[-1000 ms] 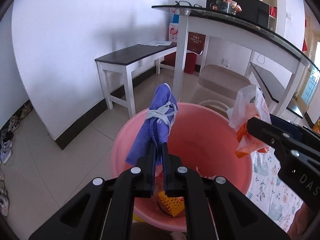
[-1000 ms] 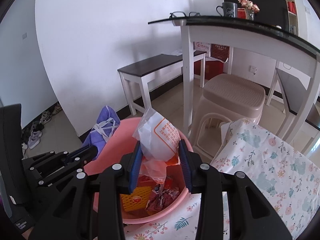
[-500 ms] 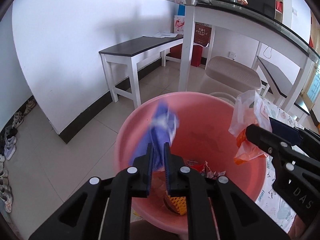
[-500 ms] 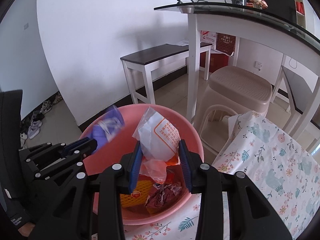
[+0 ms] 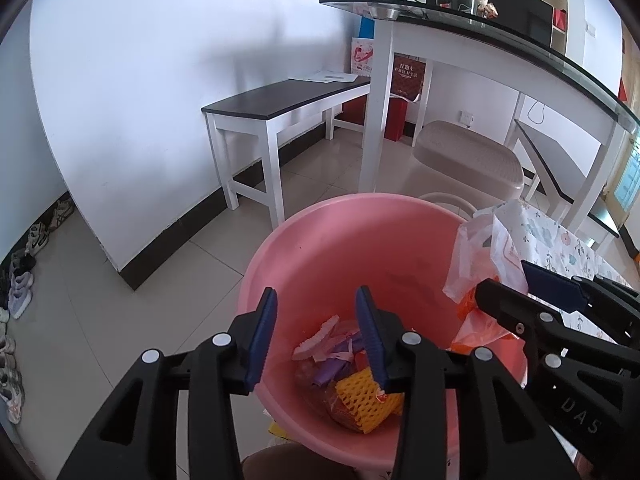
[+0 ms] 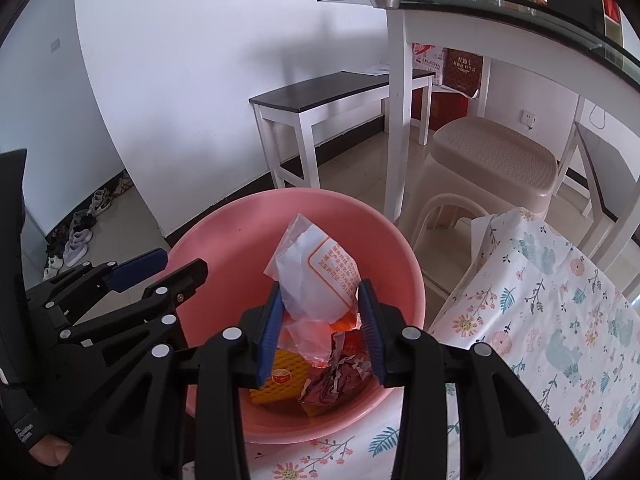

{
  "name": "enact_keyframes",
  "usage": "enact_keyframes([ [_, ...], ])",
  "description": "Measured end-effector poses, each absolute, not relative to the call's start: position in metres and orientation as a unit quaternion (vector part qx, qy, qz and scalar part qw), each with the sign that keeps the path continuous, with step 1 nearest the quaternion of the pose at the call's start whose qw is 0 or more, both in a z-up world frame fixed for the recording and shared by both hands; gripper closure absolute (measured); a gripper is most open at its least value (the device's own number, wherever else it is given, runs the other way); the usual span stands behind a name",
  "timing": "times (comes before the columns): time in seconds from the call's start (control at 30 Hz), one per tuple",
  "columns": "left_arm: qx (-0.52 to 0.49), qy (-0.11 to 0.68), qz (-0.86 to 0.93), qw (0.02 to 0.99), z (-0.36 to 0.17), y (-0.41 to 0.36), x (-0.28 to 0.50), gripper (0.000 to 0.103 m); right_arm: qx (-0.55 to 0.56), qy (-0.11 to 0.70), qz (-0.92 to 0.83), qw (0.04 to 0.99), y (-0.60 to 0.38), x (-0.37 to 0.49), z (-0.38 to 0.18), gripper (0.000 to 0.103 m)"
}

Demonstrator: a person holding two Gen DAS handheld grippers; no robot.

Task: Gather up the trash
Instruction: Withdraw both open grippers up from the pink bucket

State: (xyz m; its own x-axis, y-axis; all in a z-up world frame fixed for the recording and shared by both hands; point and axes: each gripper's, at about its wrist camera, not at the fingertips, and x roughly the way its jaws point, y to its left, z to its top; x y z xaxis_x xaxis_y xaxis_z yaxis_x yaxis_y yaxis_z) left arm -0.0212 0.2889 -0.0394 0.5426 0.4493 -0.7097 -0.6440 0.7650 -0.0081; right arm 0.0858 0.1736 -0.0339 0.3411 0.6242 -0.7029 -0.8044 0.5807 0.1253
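Below, my left tool [image 5: 316,316] hangs over the near rim of the pink basin [image 5: 320,240], its two blue-padded fingers spread wide with nothing between them. Under it, on the basin floor, lies a purple cloth with white strips [image 5: 334,354], next to a yellow foam net [image 5: 362,402].

My right tool [image 6: 320,312] is closed on a white plastic bag printed in orange [image 6: 316,276], the pads pressing its lower half from both sides. From the left wrist view the same bag [image 5: 486,258] hangs above the right side of the basin, with an orange part drooping below the tool [image 5: 516,300]. Under the bag, the right wrist view shows the yellow foam net [image 6: 280,376] and a crumpled dark red wrapper [image 6: 340,380] lying in the basin [image 6: 224,248].

The basin sits at the edge of a tabletop covered by a flowered cloth [image 6: 552,320]. My left tool [image 6: 160,266] shows from the side at the basin's left rim, fingers apart.

Behind, on the tiled floor, stand a beige plastic stool [image 6: 492,160], a white bench with a dark top [image 6: 328,88] and a white table with a glass top [image 6: 480,4]. Shoes [image 6: 80,236] line the wall at the left.
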Motion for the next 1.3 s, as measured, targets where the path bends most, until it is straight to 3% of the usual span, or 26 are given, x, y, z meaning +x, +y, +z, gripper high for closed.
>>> enact_keyframes([
  [0.33, -0.135, 0.351, 0.318, 0.87, -0.034, 0.288, -0.029, 0.062, -0.11, 0.375, 0.444, 0.807, 0.17, 0.087, -0.033, 0.064],
  [0.43, -0.134, 0.349, 0.318, 0.871, -0.033, 0.286, -0.03, 0.06, -0.106, 0.381, 0.449, 0.801, 0.17, 0.087, -0.034, 0.054],
  [1.3, -0.14, 0.325, 0.302, 0.885, -0.012, 0.265, -0.038, 0.055, -0.095, 0.339, 0.438, 0.827, 0.136, 0.064, -0.01, 0.054],
])
